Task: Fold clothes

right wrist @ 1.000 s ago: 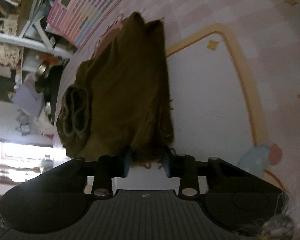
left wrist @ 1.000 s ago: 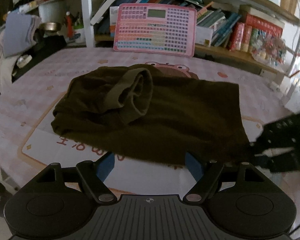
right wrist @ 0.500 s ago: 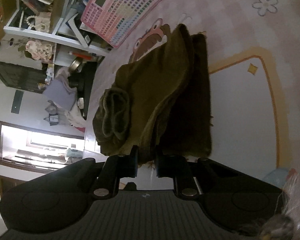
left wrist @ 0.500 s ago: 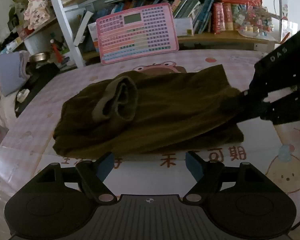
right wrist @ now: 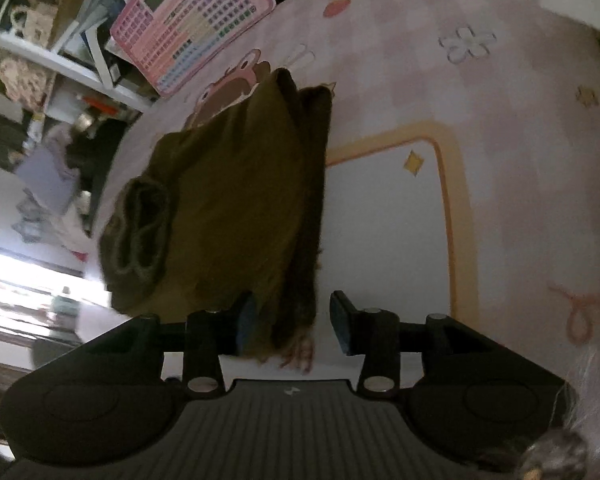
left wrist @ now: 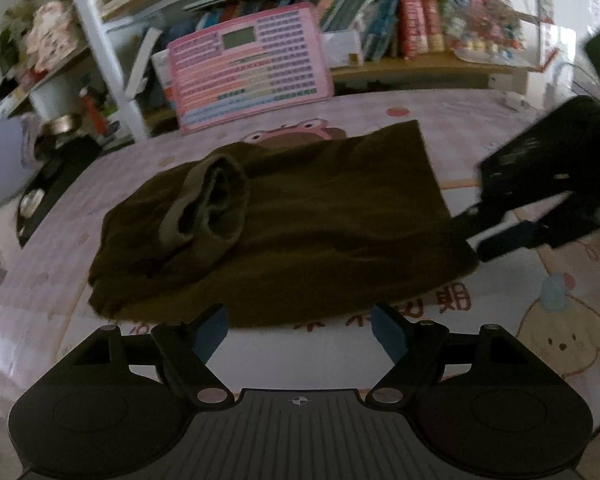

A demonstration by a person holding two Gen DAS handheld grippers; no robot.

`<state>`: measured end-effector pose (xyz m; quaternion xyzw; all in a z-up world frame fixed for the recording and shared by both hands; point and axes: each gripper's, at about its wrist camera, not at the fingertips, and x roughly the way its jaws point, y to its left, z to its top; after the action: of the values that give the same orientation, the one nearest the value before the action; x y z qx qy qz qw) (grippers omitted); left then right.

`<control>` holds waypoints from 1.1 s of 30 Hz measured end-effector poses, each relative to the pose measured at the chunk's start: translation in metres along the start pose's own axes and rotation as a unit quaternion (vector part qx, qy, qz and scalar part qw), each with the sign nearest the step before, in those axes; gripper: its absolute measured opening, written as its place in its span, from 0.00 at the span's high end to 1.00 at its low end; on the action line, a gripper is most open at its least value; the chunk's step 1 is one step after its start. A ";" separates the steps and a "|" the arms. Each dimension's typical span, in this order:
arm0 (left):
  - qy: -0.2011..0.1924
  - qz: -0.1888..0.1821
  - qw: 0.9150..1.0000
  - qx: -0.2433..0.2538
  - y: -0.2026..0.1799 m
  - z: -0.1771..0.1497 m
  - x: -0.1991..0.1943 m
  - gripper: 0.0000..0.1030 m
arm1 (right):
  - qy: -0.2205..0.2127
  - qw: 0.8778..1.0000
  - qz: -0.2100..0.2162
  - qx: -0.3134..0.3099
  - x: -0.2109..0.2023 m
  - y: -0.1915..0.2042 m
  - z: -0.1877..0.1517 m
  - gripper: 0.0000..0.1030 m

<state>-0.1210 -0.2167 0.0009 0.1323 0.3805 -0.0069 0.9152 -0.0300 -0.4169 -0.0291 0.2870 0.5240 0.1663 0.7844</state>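
A dark olive-brown garment [left wrist: 300, 220] lies folded on the pink cartoon mat [left wrist: 540, 320], with a ribbed cuff opening [left wrist: 208, 204] on top at its left. My left gripper [left wrist: 300, 328] stands open just in front of the garment's near edge, nothing between its fingers. My right gripper [left wrist: 474, 232] is at the garment's right corner, jaws apart. In the right wrist view the garment [right wrist: 236, 200] has its near edge lying between the open fingers of the right gripper [right wrist: 294, 320], with neither finger pressing on it.
A pink toy keyboard [left wrist: 248, 76] leans against a bookshelf [left wrist: 420, 28] behind the mat. A white shelf post [left wrist: 108, 60] and a pile of clothes [left wrist: 0, 160] stand at the left. Bare mat [right wrist: 500, 160] lies to the garment's right.
The right gripper was shut on the garment's edge, carried it over the rest of the cloth, and has now opened and let it lie flat. The left gripper stayed open.
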 end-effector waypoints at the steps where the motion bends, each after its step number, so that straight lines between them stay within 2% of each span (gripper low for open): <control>1: -0.003 -0.002 1.000 0.009 -0.003 0.001 0.000 0.22 | -0.004 1.000 -0.001 -0.010 0.004 0.003 0.001 0.64; 2: -0.006 -0.005 1.000 0.018 -0.007 0.002 0.000 0.22 | -0.009 1.000 -0.001 -0.019 0.009 0.006 0.002 0.65; 3: -0.008 -0.009 1.000 0.025 -0.010 0.003 0.001 0.22 | -0.012 1.000 -0.002 -0.028 0.013 0.009 0.002 0.71; 4: -0.011 -0.013 0.999 0.033 -0.013 0.004 0.001 0.22 | -0.010 0.999 -0.002 -0.032 0.018 0.010 0.003 0.84; 5: -0.014 -0.017 0.999 0.044 -0.016 0.006 0.003 0.21 | -0.002 1.000 0.003 -0.023 0.024 0.009 0.006 0.87; 8: -0.025 -0.007 0.995 0.098 -0.030 0.007 0.015 0.17 | 0.006 0.999 0.042 0.025 0.020 0.003 0.016 0.89; 12: -0.044 0.016 0.982 0.185 -0.054 0.008 0.030 0.17 | -0.002 0.995 0.089 0.051 0.006 0.007 0.026 0.89; 15: -0.062 0.030 0.969 0.236 -0.070 0.011 0.040 0.17 | -0.002 0.994 0.098 0.050 0.004 0.014 0.029 0.89; 19: -0.092 0.052 0.957 0.270 -0.083 0.023 0.054 0.18 | 0.004 0.994 0.095 0.055 0.005 0.012 0.028 0.89; 21: -0.103 0.049 0.950 0.291 -0.088 0.026 0.059 0.39 | 0.004 0.993 0.097 0.066 0.006 0.009 0.029 0.89; 23: -0.105 0.037 0.944 0.310 -0.091 0.026 0.062 0.83 | 0.004 0.992 0.100 0.082 0.008 0.004 0.033 0.88; 24: -0.104 0.035 0.943 0.314 -0.091 0.025 0.065 0.85 | 0.003 0.991 0.102 0.091 0.009 0.002 0.034 0.81; 27: -0.107 0.031 0.945 0.307 -0.089 0.026 0.063 0.90 | 0.003 0.987 0.107 0.116 0.013 -0.004 0.040 0.38; 28: -0.111 0.029 0.948 0.298 -0.086 0.028 0.059 0.90 | 0.002 0.986 0.109 0.124 0.014 -0.006 0.042 0.33; 33: -0.121 0.008 0.960 0.252 -0.069 0.037 0.033 0.91 | 0.001 0.979 0.117 0.166 0.021 -0.017 0.050 0.29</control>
<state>-0.0790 -0.2895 -0.0135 0.3597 0.2522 -0.1107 0.8915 0.0236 -0.4323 -0.0401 0.4728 0.5078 0.1680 0.7003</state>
